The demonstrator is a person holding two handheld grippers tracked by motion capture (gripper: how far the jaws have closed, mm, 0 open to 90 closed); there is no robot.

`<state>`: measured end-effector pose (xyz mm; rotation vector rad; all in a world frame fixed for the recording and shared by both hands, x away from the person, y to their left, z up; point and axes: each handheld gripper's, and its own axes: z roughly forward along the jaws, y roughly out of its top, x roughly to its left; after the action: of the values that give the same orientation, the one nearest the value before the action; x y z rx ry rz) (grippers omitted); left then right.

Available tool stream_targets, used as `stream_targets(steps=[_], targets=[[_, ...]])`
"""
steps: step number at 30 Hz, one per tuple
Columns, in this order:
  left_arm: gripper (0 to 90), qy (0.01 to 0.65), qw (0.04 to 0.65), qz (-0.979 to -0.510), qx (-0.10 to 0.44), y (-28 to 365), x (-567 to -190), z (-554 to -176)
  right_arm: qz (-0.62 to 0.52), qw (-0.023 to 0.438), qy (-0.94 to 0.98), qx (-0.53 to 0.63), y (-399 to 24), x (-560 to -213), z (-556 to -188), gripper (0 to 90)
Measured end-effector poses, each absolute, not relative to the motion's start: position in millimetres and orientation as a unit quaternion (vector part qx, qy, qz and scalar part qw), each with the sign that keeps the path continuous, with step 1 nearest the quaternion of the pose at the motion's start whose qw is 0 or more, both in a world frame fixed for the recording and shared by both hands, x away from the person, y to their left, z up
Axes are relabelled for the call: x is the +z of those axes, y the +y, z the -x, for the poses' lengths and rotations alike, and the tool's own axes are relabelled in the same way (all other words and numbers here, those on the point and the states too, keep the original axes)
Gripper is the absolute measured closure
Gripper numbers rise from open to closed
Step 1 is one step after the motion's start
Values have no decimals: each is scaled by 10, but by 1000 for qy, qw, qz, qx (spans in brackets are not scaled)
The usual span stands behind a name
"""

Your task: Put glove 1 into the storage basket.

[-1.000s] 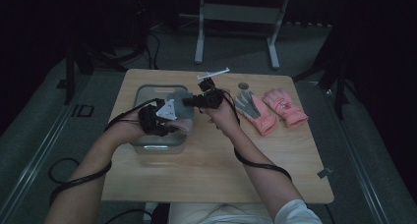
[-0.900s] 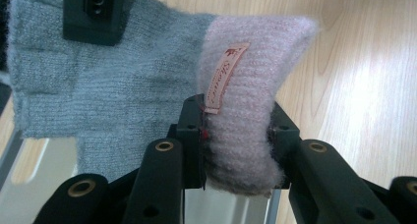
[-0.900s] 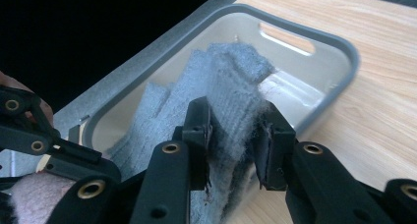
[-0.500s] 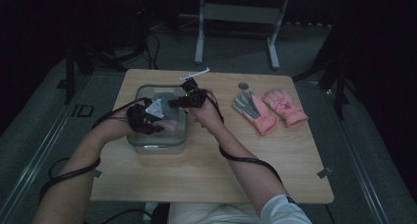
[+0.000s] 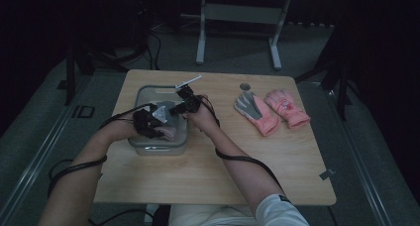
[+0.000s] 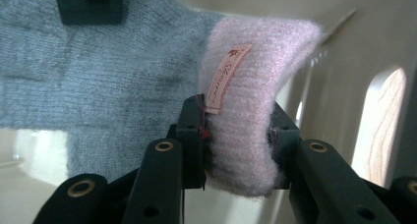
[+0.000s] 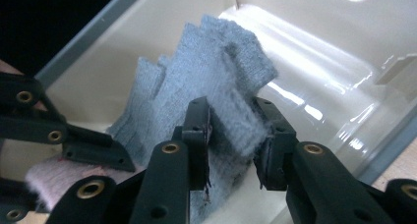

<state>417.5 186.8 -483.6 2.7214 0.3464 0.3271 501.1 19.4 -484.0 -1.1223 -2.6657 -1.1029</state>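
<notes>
Gloves are the work in hand. At the left of the high view stands a clear plastic bin (image 5: 146, 147) on the wooden table (image 5: 208, 176); both grippers dip into it. The left gripper (image 5: 148, 124) pinches the pink cuff (image 6: 248, 130) of a grey knit glove (image 6: 88, 86), its jaws pressed to both sides of the cuff near the lower middle of the left gripper view. Just right of it, the right gripper (image 5: 184, 103) has the glove's grey finger end (image 7: 216, 91) between its jaws; the glove hangs inside the bin. Farther right on the table lie two pink gloves (image 5: 270, 112), side by side, well apart from the bin.
</notes>
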Motion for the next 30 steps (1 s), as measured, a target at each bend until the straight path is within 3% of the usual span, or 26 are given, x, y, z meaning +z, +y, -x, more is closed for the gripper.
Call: stream_targets(steps=[6,7,10,15,21,22,23,30], targets=[[672,124,165,-974,95,1805,-4917,-4258,362,10,-868,-340,207,-4889,-5033,665],[672,125,162,-975,88,1793,-4945,-4283,363,25,-864,-349,199,-4882,-5034,616],[671,125,158,-975,89,1780,-4963,-4299,349,11,-871,-347,198,-4849,-5006,593],[650,130,160,-975,87,1773,-4971,-4315,349,10,-862,-366,51,-4728,-4987,586],[468,152,182,-968,76,1811,-4896,-4312,345,11,-855,-386,-120,-4625,-4951,572],[468,159,183,-966,87,1831,-4832,-4295,348,12,-853,-389,-154,-4612,-4948,571],[410,161,182,-965,95,1845,-4794,-4290,348,15,-851,-394,-223,-4585,-4935,555],[371,192,244,-942,124,1904,-4469,-4230,330,16,-857,-396,-402,-4515,-4858,527]])
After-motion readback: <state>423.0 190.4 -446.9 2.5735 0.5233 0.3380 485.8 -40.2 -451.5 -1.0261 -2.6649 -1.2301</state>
